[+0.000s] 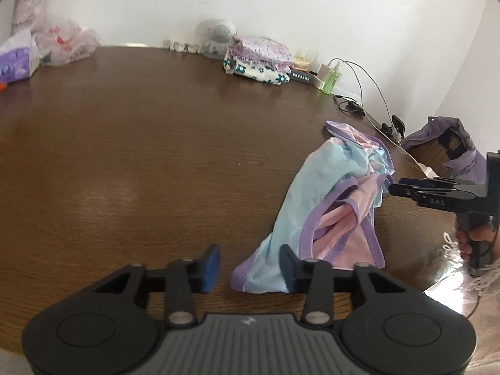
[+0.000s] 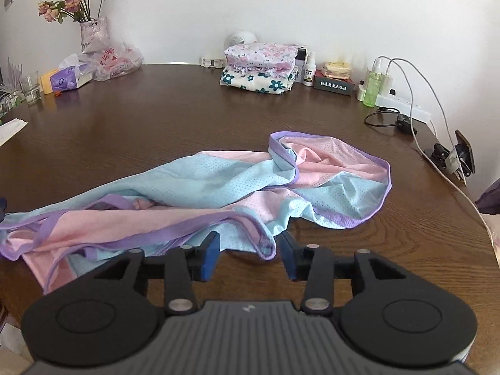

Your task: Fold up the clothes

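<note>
A crumpled mesh garment (image 1: 328, 187) (image 2: 218, 187) in light blue and pink with purple trim lies on the brown wooden table (image 1: 140, 156) (image 2: 156, 118). My left gripper (image 1: 250, 268) is open at the garment's near purple corner. That corner lies between the pads, against the right one, with bare table beside the left pad. My right gripper (image 2: 250, 261) is open too, low over the table, with a trimmed edge of the garment just at its fingertips. In the left wrist view the right gripper (image 1: 397, 187) shows side-on at the garment's right edge, held by a hand (image 1: 468, 237).
A stack of folded floral clothes (image 1: 259, 59) (image 2: 259, 68) sits at the back by the wall. A green bottle (image 2: 373, 84), cables and a clamped phone (image 2: 462, 153) line the right side. A vase of flowers (image 2: 93, 31), a plastic bag and tissues stand back left. A purple garment (image 1: 450, 143) lies beyond the table's right edge.
</note>
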`<state>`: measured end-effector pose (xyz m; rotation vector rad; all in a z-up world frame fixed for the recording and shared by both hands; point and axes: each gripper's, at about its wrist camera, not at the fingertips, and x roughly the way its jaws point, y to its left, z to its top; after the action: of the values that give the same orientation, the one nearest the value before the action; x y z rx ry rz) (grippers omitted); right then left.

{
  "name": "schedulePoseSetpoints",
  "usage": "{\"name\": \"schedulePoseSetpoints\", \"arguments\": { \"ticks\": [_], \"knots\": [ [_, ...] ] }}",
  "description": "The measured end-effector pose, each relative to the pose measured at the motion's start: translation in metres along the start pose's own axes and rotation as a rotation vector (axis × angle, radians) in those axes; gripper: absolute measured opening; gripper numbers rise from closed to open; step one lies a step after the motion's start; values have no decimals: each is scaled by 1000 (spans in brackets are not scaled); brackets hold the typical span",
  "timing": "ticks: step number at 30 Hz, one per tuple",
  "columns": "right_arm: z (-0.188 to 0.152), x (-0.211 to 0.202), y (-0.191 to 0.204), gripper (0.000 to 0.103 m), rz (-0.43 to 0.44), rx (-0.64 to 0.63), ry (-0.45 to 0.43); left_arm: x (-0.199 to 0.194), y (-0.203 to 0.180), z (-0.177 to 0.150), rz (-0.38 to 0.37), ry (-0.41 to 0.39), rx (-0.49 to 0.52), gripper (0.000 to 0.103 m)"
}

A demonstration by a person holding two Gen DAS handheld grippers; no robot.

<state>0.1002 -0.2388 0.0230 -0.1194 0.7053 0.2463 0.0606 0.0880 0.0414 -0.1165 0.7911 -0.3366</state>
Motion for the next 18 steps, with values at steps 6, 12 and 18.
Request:
{"name": "schedulePoseSetpoints", "arguments": {
  "ticks": [6, 12, 18],
  "knots": [
    [-26, -50, 36, 43, 248, 17, -78, -9, -30, -1, -84, -22, 201, 73],
    [-33, -25, 98, 41, 352, -89, -22, 28, -57, -5, -14, 73, 313, 57],
    [-34, -25, 93, 2, 375, -87, 38, 24, -34, 1, -79, 97, 208, 2]
  ]
}}
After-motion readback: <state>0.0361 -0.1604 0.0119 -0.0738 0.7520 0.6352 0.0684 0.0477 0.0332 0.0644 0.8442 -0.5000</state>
